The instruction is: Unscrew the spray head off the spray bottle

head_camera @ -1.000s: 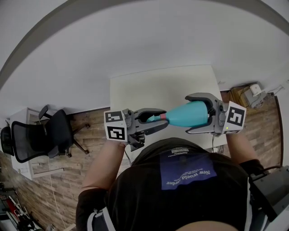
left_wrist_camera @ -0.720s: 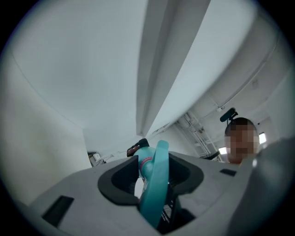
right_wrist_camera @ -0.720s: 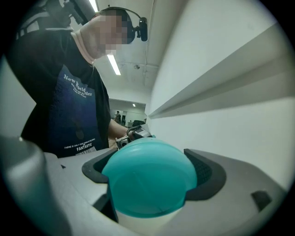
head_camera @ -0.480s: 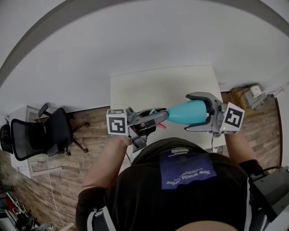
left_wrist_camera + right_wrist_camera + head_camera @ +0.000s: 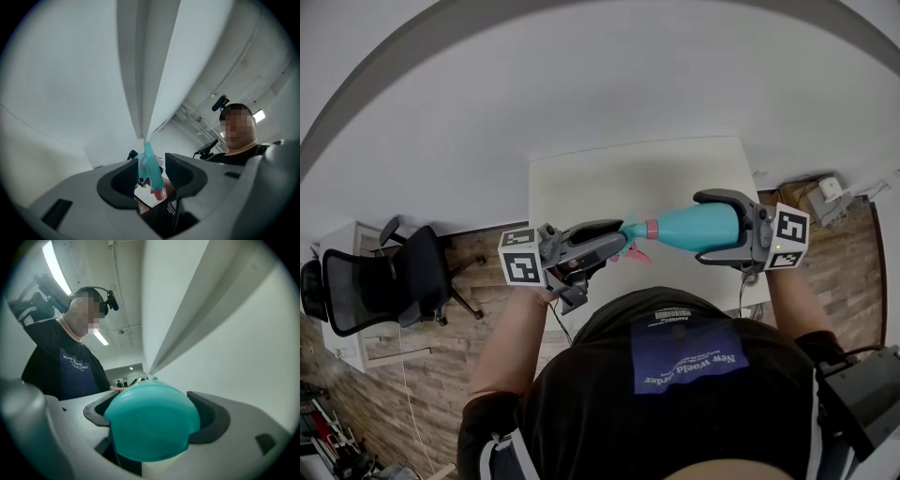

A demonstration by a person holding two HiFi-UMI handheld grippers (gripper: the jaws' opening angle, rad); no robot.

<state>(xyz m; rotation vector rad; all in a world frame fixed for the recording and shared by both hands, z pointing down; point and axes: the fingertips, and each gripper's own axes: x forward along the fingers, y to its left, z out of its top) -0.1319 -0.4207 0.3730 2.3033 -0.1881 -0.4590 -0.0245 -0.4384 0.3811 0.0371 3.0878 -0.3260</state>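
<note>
Unscrewing stage, judged under way; head not yet parted from body.

Item 1: left gripper. Fingers stand part-way apart and are closed on the spray head. The teal nozzle rises above the finger line between the two pads; the pink tip hangs below and nearer the camera. The left pad touches the head's side, while only a thin dark line shows at the right pad, so the grip is read as firm but light.

Item 2: right gripper. Fingers are spread wide and clamped on the broad base end of the teal spray bottle, one pad at each flank. The rounded bottom fills the space between them and faces back toward the gripper body. The bottle's narrow end points away from these fingers, toward the left gripper's tips.

Item 3: pink collar. It lies between the two sets of fingertips, just beyond the left gripper's tips, and joins head to bottle with no gap showing. The pink trigger hangs just below the left fingertips.

Item 4: white table. It lies beyond both grippers; the bottle is held level in the air, clear of it.

Next move, as judged: the right fingers hold the body fixed while the left fingers roll the head about the bottle's long axis. The left grip then needs loosening and retaking once the wrist runs out of turn. The head's thin, uneven shape could slip between the pads.
</note>
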